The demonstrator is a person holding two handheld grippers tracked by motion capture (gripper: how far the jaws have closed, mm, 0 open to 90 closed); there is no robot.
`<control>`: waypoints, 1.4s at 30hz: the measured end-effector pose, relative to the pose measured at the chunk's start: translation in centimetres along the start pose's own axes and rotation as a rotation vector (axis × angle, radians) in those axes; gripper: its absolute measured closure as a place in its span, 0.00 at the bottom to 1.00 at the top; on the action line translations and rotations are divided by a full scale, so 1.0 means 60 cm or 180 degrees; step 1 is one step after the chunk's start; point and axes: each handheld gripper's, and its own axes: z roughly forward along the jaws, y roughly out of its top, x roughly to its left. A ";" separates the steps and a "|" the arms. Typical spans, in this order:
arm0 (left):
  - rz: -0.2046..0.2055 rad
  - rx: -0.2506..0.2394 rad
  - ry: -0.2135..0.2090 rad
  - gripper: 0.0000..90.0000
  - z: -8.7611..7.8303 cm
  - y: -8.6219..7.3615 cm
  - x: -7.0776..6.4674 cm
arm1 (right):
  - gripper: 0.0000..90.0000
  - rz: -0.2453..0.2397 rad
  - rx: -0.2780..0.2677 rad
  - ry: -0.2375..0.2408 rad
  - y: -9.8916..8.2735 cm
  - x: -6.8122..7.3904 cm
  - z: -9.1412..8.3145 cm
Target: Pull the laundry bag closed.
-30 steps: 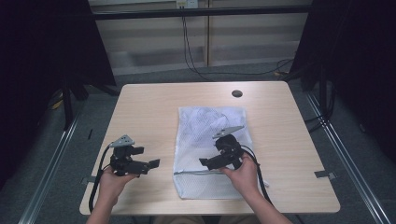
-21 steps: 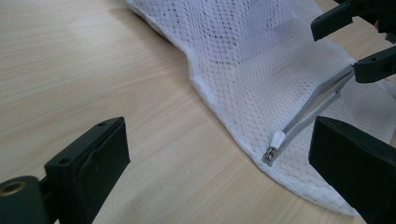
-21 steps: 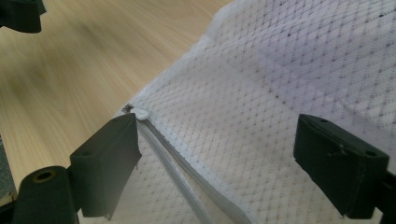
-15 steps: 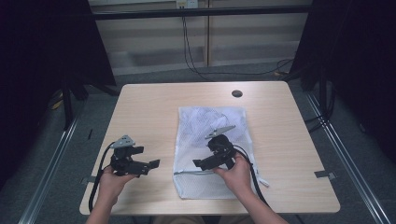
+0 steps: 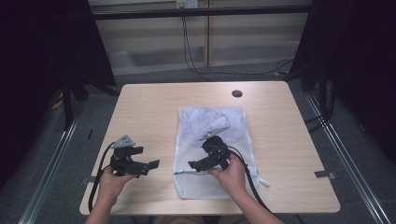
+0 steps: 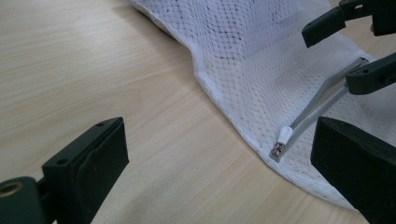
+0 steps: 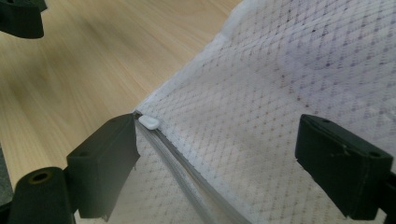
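Since the earlier frame the right gripper (image 5: 198,164) has slid left over the mesh bag (image 5: 211,122) toward its zipper end, jaws spread around the white zipper pull (image 7: 149,122). The bag lies flat mid-bench (image 5: 149,107). The left gripper (image 5: 150,165) hovers beside it, jaws spread, empty.

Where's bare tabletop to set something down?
Free: the far strip of the table beyond the mesh bag, apart from a round dark hole; the right side between bag and table edge; the left side ahead of the left gripper. Crowded: near edge, with both hands, the right gripper and cables.
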 end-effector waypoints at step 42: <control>-0.0020 0.0022 0.0040 0.07 0.000 0.000 0.002 | 0.53 0.0363 0.0194 0.0514 0.003 0.021 0.053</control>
